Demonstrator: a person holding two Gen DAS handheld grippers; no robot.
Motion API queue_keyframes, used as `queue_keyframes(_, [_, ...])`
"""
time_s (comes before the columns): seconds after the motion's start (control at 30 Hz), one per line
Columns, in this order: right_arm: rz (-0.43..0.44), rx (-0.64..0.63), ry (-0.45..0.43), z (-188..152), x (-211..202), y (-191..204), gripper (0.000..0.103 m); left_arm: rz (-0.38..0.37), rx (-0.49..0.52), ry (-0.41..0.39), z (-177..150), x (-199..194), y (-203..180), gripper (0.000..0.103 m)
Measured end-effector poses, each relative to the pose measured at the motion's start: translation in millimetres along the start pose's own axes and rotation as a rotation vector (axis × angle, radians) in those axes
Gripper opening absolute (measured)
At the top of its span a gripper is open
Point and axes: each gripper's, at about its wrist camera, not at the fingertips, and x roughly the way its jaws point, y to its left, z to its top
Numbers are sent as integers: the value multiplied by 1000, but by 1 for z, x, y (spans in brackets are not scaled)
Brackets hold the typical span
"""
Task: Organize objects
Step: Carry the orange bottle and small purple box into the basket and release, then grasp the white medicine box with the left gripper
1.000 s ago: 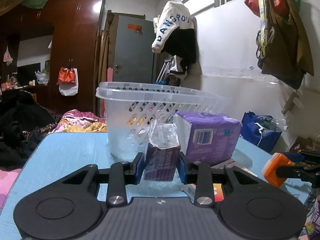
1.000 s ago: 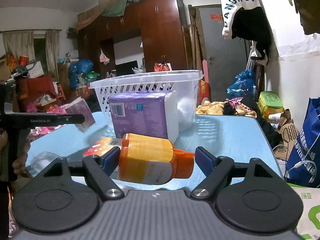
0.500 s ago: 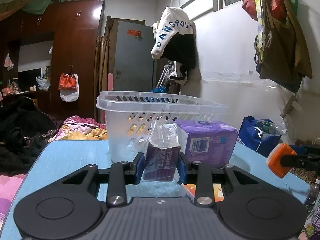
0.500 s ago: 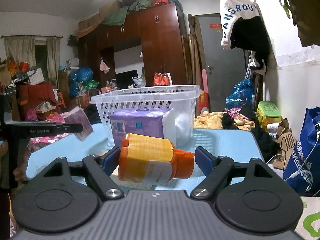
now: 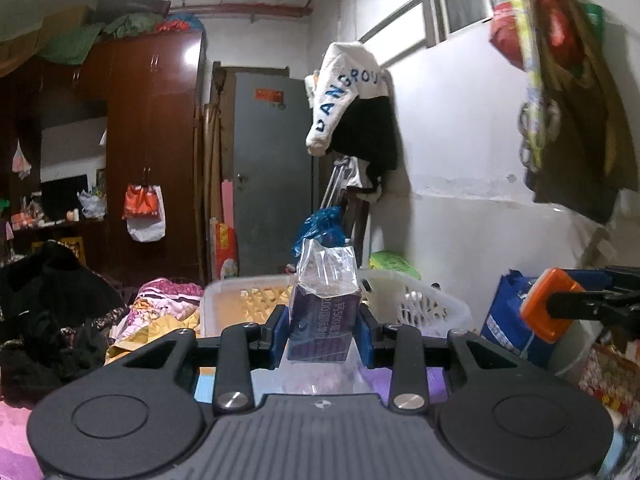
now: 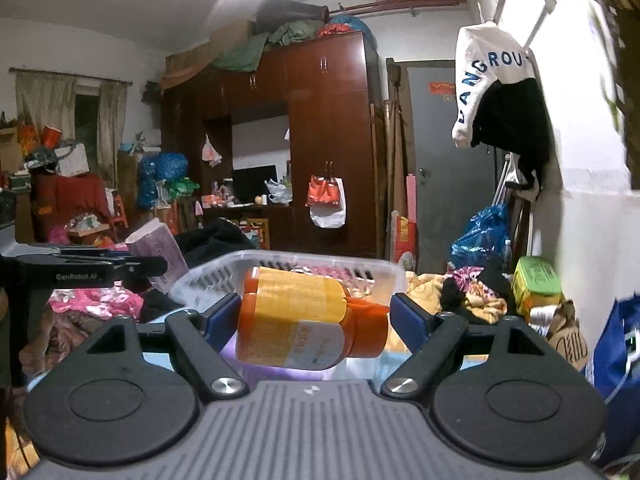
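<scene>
My left gripper [image 5: 323,334] is shut on a small purple tissue pack [image 5: 322,320] in clear wrap, held upright above the near rim of the white plastic basket [image 5: 424,304]. My right gripper [image 6: 310,330] is shut on an orange bottle pack [image 6: 304,320] with a yellow label, lying sideways, raised in front of the basket [image 6: 292,262]. The tissue pack [image 6: 158,246] and the left gripper show at the left of the right wrist view. The orange bottle [image 5: 548,310] shows at the right of the left wrist view.
A large purple tissue package [image 6: 276,368] lies on the blue table [image 5: 202,386] below the grippers. A blue bag [image 5: 506,320] stands at the right by the white wall. Clothes [image 5: 160,312] are piled beyond the table. A dark wardrobe [image 6: 332,140] stands behind.
Both grippers have risen with their loads, from table level up to the height of the basket rim. The basket now sits low in both views and its inside shows.
</scene>
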Motion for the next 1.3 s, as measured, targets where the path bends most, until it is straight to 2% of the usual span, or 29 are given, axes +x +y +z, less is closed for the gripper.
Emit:
queue_keyframes(0.17, [-19,12,31,24,48,1,83,51,-12,104,30,57,7,39])
queue_keyframes(0.37, [-97,12,141,18,113,-4,83,114,-81,270,27,128,29,39])
queue_keyframes(0.5, [-131,-8,207,1,135,-2,83,116,-82,303,18,139,34,39])
queue_keyframes(0.6, [-117,-6,204,0,136,-2,83,93,-102,301,15,139,36,40])
queue_keyframes(0.67, [-107,7,190,1,133,-1,88,78,-88,282,15,136,35,59])
queue_keyframes(0.7, [-97,13,194,3,132,-1,93,79,-86,277,15,135,34,86])
queue_keyframes(0.73, [-98,19,196,5,128,0,103,90,-86,262,15,132,34,91])
queue_keyframes(0.77, [-100,20,192,11,128,-3,103,100,-85,240,16,126,33,91])
queue_keyframes(0.87, [-82,2,154,10,94,-4,103,101,-106,171,13,94,34,91])
queue_keyframes(0.93, [-49,40,99,-1,65,-11,103,68,-98,124,-1,60,29,91])
queue_keyframes(1.0, [4,93,103,-25,34,-14,103,5,-82,101,-25,28,23,91])
queue_keyframes(1.13, [121,135,178,-93,-6,-12,103,-92,-39,120,-88,-19,2,91])
queue_keyframes(1.2, [130,135,188,-119,-17,-6,103,-130,-20,137,-109,-30,-9,91])
queue_keyframes(1.3, [126,129,197,-130,-15,-5,103,-162,65,149,-126,-38,-29,91])
